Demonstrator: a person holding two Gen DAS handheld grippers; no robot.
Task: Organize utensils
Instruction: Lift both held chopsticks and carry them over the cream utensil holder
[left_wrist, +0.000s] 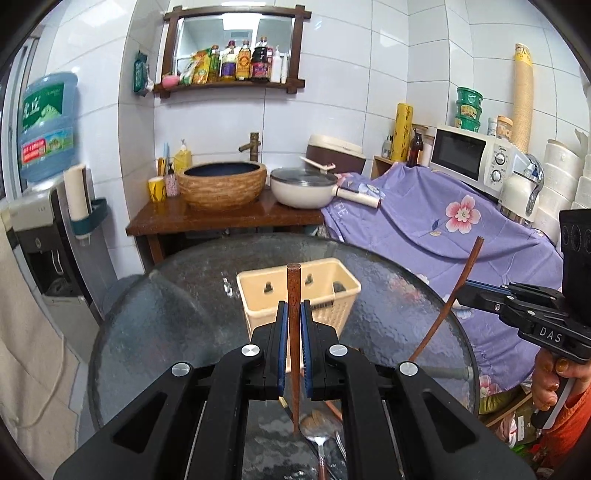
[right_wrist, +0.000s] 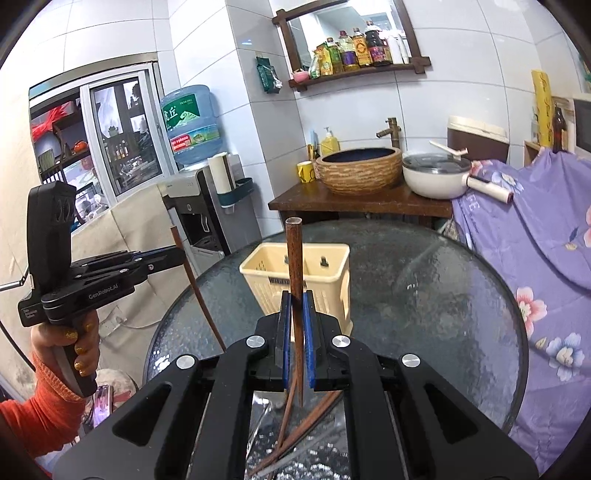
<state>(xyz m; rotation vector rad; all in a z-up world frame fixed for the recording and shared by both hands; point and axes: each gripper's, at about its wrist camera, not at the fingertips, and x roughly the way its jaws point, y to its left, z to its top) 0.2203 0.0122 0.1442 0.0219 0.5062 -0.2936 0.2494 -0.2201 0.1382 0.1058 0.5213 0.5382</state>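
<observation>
A cream plastic utensil basket (left_wrist: 299, 295) stands on the round glass table (left_wrist: 184, 314), ahead of both grippers; it also shows in the right wrist view (right_wrist: 295, 280). My left gripper (left_wrist: 294, 314) is shut on a brown wooden chopstick (left_wrist: 294, 295), held upright above the table. My right gripper (right_wrist: 295, 306) is shut on another brown chopstick (right_wrist: 294, 258), also upright. Each gripper shows in the other's view, the right gripper (left_wrist: 461, 291) and the left gripper (right_wrist: 181, 254). A metal spoon (left_wrist: 319, 439) and more chopsticks (right_wrist: 295, 435) lie on the table below the grippers.
Behind the table is a wooden counter (left_wrist: 221, 218) with a woven basin (left_wrist: 223, 184) and a white pan (left_wrist: 306, 188). A purple floral cloth (left_wrist: 443, 221) covers furniture at right, under a microwave (left_wrist: 469, 158). A water dispenser (left_wrist: 40, 221) stands at left.
</observation>
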